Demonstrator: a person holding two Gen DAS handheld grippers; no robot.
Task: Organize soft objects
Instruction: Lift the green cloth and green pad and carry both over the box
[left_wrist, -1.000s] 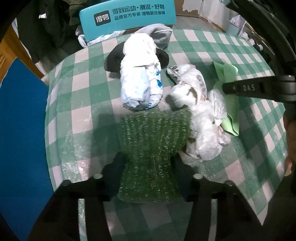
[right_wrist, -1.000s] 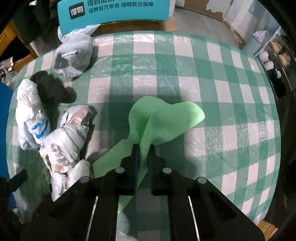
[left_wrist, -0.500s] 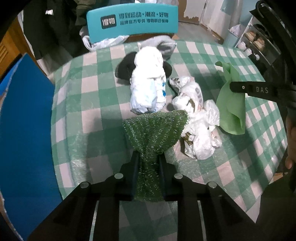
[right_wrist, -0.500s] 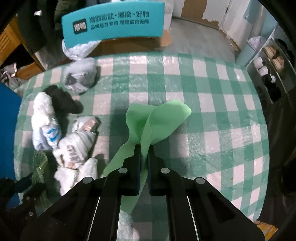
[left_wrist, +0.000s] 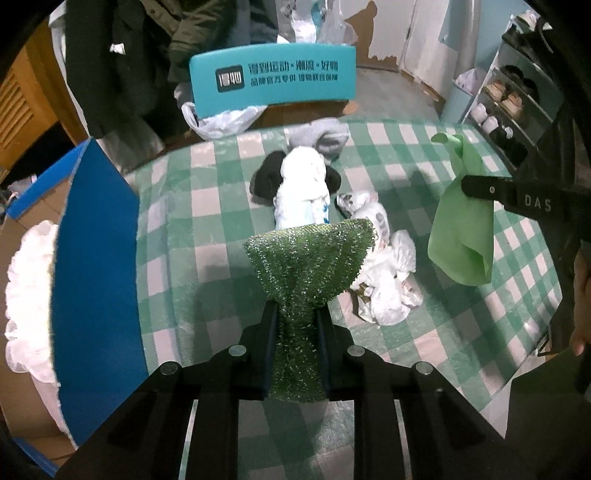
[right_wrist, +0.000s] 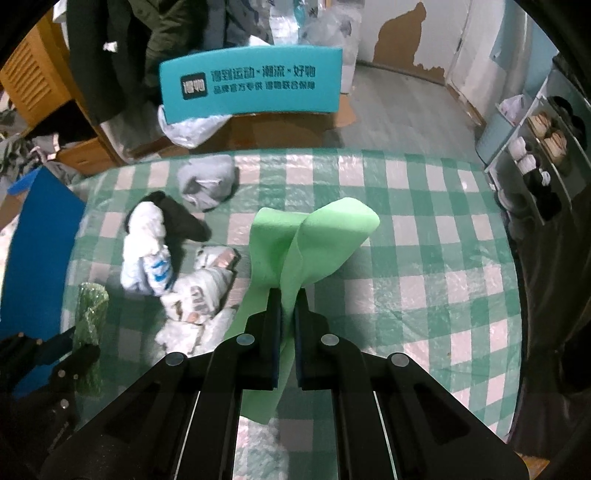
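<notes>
My left gripper (left_wrist: 295, 314) is shut on a dark green glittery scrub cloth (left_wrist: 308, 254) and holds it above the checked table (left_wrist: 207, 236). It also shows in the right wrist view (right_wrist: 88, 314). My right gripper (right_wrist: 288, 299) is shut on a light green cloth (right_wrist: 306, 240), lifted off the table; it hangs at the right in the left wrist view (left_wrist: 461, 236). On the table lie a white and blue plastic bag (left_wrist: 301, 192), a black sock (right_wrist: 181, 218), a grey sock bundle (right_wrist: 207, 182) and crumpled white bags (left_wrist: 384, 280).
A cardboard box with a blue flap (left_wrist: 96, 280) and white stuffing (left_wrist: 29, 288) stands at the left of the table. A teal chair back (left_wrist: 273, 79) is behind the table. A shoe rack (left_wrist: 509, 99) stands at the far right.
Both grippers have risen higher above the table with their cloths. The left gripper closed on the dark green cloth and lifted it. The box at the left has come into view.
</notes>
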